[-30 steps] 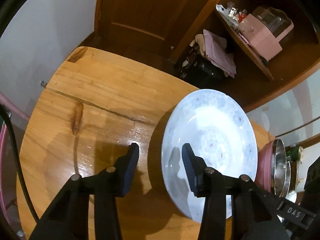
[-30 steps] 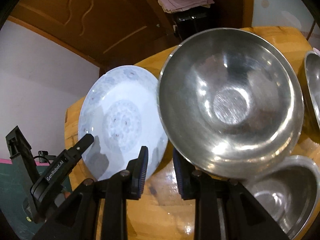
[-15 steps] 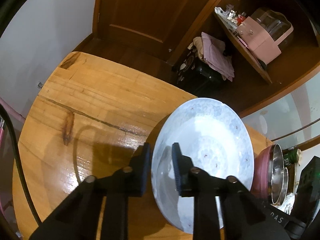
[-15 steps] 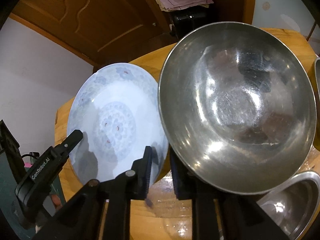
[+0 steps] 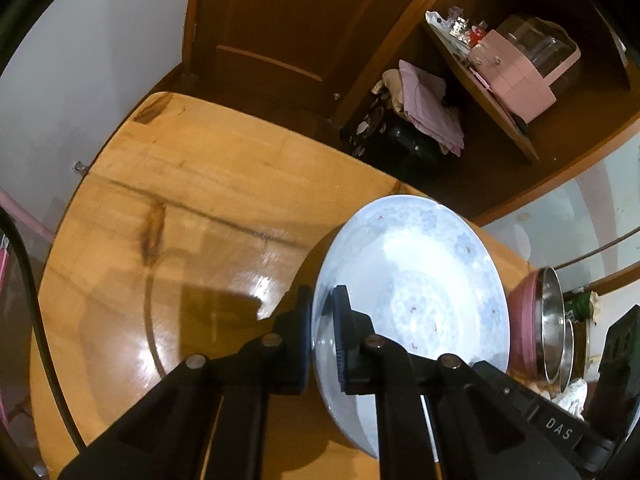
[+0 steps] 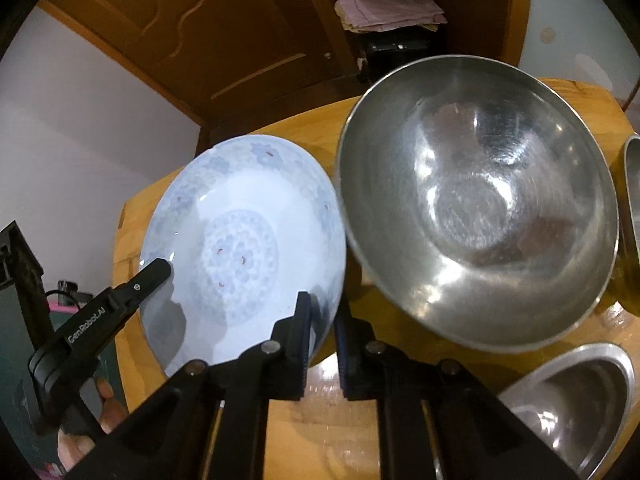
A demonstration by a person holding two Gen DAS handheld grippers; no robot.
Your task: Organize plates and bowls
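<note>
A white plate with a pale blue flower pattern (image 5: 416,276) is tilted above the wooden table (image 5: 192,200). My left gripper (image 5: 322,316) is shut on its near rim. In the right wrist view the same plate (image 6: 240,248) is at the left, with the left gripper's finger (image 6: 132,288) on it. My right gripper (image 6: 323,320) is shut on the plate's right rim. A large steel bowl (image 6: 476,208) is beside the plate on the right, lifted and tilted; what holds it is hidden.
Two more steel bowls lie at the right edge (image 6: 630,216) and lower right (image 6: 576,392) of the table. In the left wrist view steel bowls stand on edge in a pink holder (image 5: 528,320). A door (image 5: 288,20), shelves and a black box with cloths (image 5: 400,136) lie beyond.
My left gripper closed on the plate's rim and lifted it tilted. My right gripper narrowed onto the plate's right rim. The big steel bowl shifted up and right.
</note>
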